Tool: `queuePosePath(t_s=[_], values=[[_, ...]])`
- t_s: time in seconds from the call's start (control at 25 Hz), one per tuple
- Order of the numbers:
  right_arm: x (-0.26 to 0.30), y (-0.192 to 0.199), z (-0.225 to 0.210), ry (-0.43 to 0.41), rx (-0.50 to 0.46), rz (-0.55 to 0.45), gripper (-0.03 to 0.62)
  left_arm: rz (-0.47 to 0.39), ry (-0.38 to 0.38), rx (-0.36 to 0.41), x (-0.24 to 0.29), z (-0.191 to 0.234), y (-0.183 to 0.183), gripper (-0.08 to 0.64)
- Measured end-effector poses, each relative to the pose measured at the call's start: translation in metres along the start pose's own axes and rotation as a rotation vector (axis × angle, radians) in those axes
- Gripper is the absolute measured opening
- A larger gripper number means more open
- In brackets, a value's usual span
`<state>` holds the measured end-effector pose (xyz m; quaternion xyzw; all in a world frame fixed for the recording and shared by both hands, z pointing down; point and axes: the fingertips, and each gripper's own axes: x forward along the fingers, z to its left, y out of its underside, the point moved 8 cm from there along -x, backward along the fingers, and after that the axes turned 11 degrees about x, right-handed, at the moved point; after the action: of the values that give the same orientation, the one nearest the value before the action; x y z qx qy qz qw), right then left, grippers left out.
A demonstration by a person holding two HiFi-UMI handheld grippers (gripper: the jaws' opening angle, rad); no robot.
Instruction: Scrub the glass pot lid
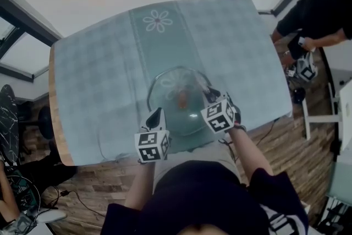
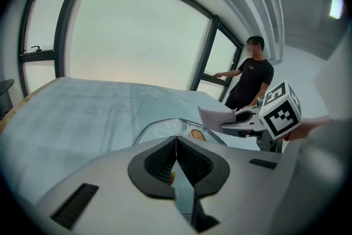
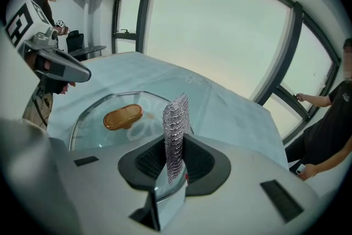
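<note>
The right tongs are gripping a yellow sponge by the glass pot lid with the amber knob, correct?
No sponge: the right gripper view shows the right tongs gripping a silvery mesh scrubber. It is by the glass pot lid with the amber knob.

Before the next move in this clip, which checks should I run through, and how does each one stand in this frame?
1. Mesh scrubber clamped in the right gripper: ok, the jaws are shut on it.
2. Left gripper shut at the near rim of the glass lid: ok. Whether it actually pinches the rim: cannot tell.
3. Lid lying with its knob up on the tablecloth: ok.
4. Scrubber in contact with the glass: cannot tell.
5. Bystander away from the lid, at the table's far corner: ok.
</note>
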<state>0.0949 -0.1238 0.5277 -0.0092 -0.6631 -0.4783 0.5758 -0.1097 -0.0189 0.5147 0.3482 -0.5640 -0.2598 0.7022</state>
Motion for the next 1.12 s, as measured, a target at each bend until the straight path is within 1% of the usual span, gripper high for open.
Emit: queuePosePath(t_s=[0.16,0.4,0.6,0.88,0.96,1.12], values=[[0.008,0.003,-0.006,0.001,-0.037,0.02,0.081,0.003,-0.025,-0.019,0.001,-0.001,0.002,0.003],[0.016,0.009,-0.009,-0.017,-0.067,0.041,0.081,-0.001,-0.035,-0.029,0.006,-0.004,0.003,0.003],[0.019,0.018,0.0,-0.04,-0.116,0.07,0.081,-0.005,-0.041,-0.024,0.005,-0.006,-0.001,0.003],[0.018,0.031,0.013,-0.076,-0.158,0.093,0.081,-0.006,-0.053,-0.025,0.003,-0.007,0.001,0.003],[0.018,0.033,0.016,-0.094,-0.161,0.104,0.081,-0.004,-0.056,-0.031,0.004,-0.006,0.002,0.003],[0.012,0.038,0.02,-0.137,-0.139,0.122,0.081,-0.008,-0.05,-0.038,0.004,-0.012,0.002,0.003]])
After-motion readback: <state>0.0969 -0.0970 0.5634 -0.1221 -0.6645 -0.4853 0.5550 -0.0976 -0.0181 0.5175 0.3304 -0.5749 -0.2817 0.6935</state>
